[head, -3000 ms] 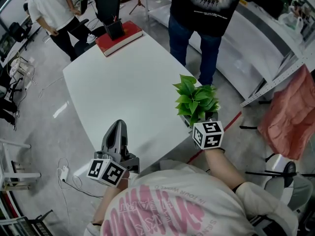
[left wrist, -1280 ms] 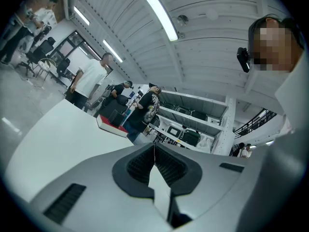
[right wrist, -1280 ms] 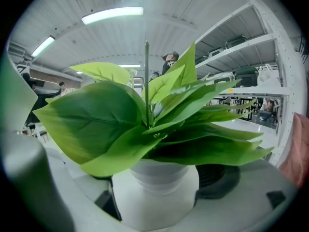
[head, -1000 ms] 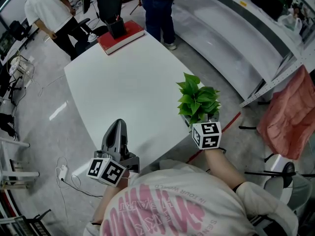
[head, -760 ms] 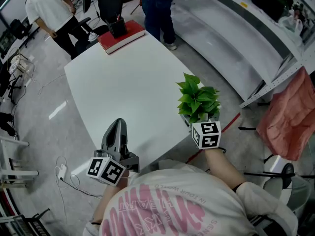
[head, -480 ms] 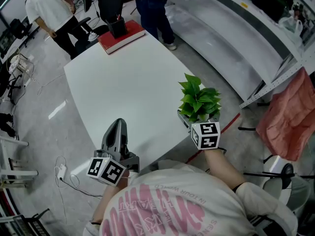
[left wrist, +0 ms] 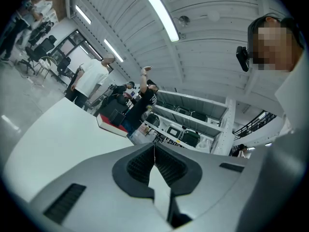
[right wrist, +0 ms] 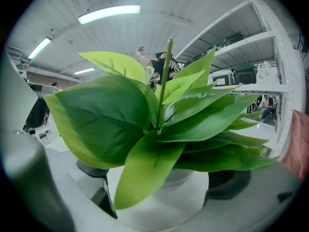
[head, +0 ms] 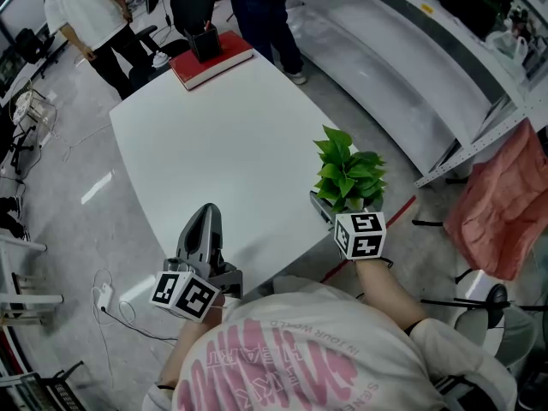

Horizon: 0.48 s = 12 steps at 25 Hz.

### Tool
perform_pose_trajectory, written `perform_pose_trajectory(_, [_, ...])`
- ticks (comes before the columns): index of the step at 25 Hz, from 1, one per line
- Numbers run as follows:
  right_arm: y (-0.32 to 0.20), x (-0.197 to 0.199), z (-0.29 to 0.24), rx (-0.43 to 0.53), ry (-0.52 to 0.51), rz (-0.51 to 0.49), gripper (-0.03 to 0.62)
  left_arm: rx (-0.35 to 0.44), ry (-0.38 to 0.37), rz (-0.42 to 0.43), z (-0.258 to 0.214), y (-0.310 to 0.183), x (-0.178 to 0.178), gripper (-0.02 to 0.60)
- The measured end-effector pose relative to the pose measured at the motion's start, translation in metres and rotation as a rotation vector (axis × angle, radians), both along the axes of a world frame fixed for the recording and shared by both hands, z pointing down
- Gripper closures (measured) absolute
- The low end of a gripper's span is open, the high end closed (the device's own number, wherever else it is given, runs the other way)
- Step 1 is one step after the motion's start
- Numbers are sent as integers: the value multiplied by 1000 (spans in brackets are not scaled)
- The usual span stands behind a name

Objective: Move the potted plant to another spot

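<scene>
The potted plant (head: pixel 348 175), green leaves in a white pot (right wrist: pixel 166 199), stands on the white table (head: pixel 214 144) close to its right edge. My right gripper (head: pixel 341 205) reaches around the pot from the near side. In the right gripper view the pot sits between the dark pads (right wrist: pixel 231 182) with a thin gap on the left, so the right gripper (right wrist: pixel 159 180) is open around it. Leaves hide most of the pot. My left gripper (head: pixel 204 221) rests at the table's near edge, its jaws shut and empty, as the left gripper (left wrist: pixel 154 151) shows in its own view.
A red book (head: pixel 214 65) with a black pen holder (head: pixel 203 46) lies at the table's far end. People stand beyond it (head: pixel 86 15). A metal shelf rack (head: pixel 479 135) and a pink cloth (head: pixel 505 195) stand right of the table; a stool (head: pixel 492 298) is lower right.
The right gripper's jaws have spread around the pot, and one finger now shows left of it. The person in jeans beyond the table has walked off to the left. The left gripper stayed put.
</scene>
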State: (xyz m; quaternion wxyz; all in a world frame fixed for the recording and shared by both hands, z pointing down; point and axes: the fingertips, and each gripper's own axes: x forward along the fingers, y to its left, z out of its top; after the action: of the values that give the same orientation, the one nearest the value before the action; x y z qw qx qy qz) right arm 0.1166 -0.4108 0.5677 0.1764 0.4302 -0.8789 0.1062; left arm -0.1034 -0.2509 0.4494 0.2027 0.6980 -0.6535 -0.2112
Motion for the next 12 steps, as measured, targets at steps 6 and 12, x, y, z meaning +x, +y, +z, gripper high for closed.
perform_pose_trajectory(6, [3,3,-1,-44,-34,26,-4,4,8,5,-2,1,-3,557])
perform_pose_trajectory(12, [6,7,-1,-89,-50,70,-4,13,4,33,-11,-2,-10,557])
